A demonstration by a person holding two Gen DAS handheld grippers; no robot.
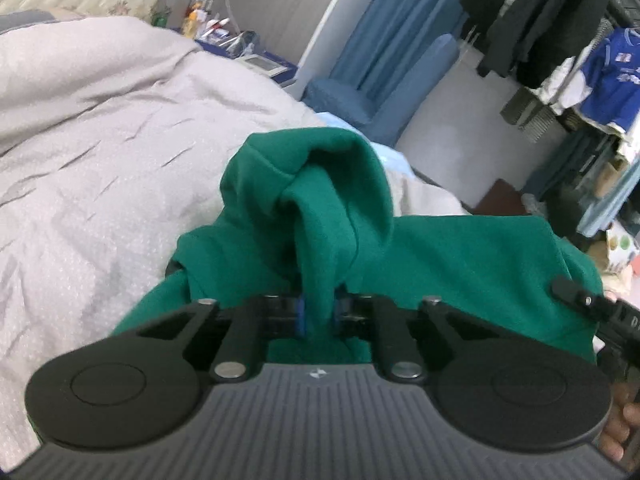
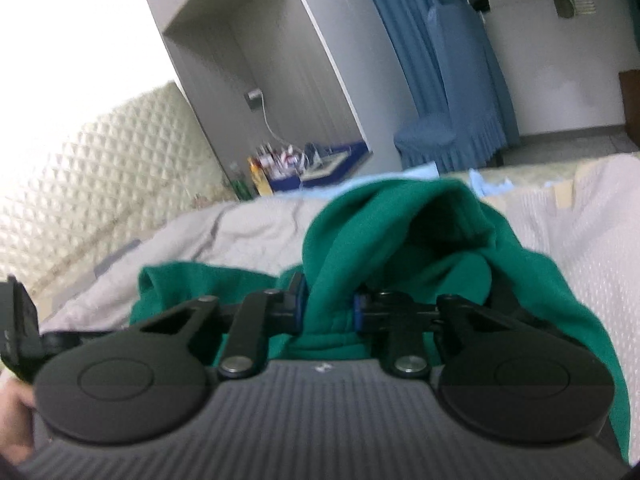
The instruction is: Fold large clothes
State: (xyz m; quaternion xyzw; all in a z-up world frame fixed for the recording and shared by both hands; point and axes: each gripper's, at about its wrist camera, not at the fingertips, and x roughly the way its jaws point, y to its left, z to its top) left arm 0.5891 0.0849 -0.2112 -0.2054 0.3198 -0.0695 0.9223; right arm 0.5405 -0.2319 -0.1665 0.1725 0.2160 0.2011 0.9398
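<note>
A large green garment (image 1: 460,264), thick like a sweatshirt, lies bunched on a bed with a pale grey cover (image 1: 100,140). My left gripper (image 1: 319,314) is shut on a raised fold of the green cloth, which stands up in a hump past the fingers. In the right wrist view the same green garment (image 2: 400,232) rises in a hooded hump, and my right gripper (image 2: 328,308) is shut on a thicker fold of it. The other gripper shows at the right edge of the left view and the left edge of the right view.
A blue covered chair (image 1: 372,100) and blue curtain (image 2: 448,60) stand past the bed's far side. A cluttered bedside table (image 2: 296,168) sits by a quilted headboard (image 2: 100,168). Clothes hang on a rack (image 1: 560,32) at the right. A person's hand (image 1: 624,428) holds the other gripper.
</note>
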